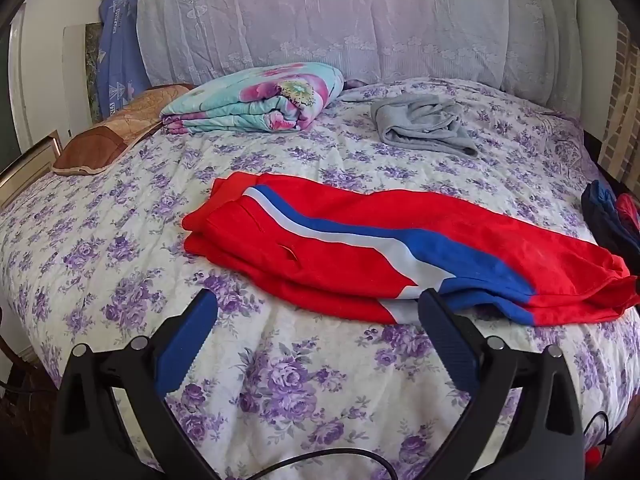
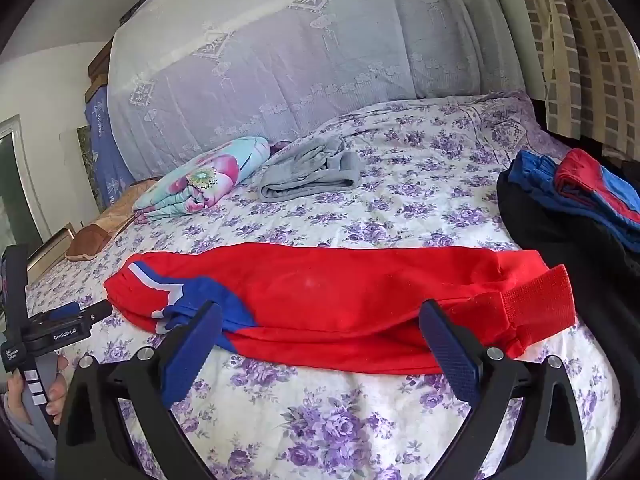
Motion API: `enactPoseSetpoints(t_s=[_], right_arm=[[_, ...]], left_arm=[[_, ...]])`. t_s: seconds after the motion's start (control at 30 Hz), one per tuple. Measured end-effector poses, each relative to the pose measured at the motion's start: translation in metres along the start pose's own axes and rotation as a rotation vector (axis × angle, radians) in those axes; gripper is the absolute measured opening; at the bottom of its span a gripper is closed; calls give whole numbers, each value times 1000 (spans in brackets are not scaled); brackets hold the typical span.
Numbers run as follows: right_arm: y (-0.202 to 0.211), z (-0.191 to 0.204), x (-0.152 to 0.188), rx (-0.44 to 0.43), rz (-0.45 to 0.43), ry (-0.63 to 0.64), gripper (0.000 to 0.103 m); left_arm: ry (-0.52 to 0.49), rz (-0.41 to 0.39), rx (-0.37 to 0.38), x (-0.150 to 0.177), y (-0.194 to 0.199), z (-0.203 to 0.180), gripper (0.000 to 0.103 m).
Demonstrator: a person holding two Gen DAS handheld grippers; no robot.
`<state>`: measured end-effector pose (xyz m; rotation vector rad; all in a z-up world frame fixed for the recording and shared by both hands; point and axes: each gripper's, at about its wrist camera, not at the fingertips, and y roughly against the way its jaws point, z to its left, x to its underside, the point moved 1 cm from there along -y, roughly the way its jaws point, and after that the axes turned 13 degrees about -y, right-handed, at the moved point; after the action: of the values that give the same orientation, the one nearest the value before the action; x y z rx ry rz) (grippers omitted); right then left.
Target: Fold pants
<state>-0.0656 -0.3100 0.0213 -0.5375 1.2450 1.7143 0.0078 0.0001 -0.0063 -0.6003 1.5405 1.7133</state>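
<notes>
Red pants (image 1: 360,248) with a blue and white side stripe lie lengthwise across the floral bedspread (image 1: 120,264), folded leg on leg. In the right wrist view the pants (image 2: 340,304) show their red ribbed cuff (image 2: 540,300) at the right. My left gripper (image 1: 318,300) is open and empty, just in front of the pants' near edge. My right gripper (image 2: 320,312) is open and empty, with its fingertips at the pants' near edge. The left gripper also shows in the right wrist view (image 2: 80,314), held in a hand at the far left.
A grey garment (image 1: 424,124) lies crumpled further back on the bed. A folded floral quilt (image 1: 260,98) and a brown pillow (image 1: 120,128) sit at the back left. A pile of dark, blue and red clothes (image 2: 572,200) lies at the bed's right edge.
</notes>
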Motion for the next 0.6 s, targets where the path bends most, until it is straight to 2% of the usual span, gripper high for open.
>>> enactPoseSetpoints(t_s=[0.17,0.23,0.4,0.43,0.6], right_arm=[[3,-5,-8,11,-6,2,99],[4,-9,1,13,-19,0,99],[6,-21,5,-1,-26,-72,99],[6,-26,-3,-7,-17,-91,99],[7,-26,0,-14,-16,-104,99]], left_arm=[[-18,-11,-20,0,1,-4,98],[-14,-8,-15,-2,3,-1,98],[-16,-7,-10,2,1,-1,98],[-16,-6,-10,2,1,-1,98],[-16,-5,-12,2,1,-2,98]])
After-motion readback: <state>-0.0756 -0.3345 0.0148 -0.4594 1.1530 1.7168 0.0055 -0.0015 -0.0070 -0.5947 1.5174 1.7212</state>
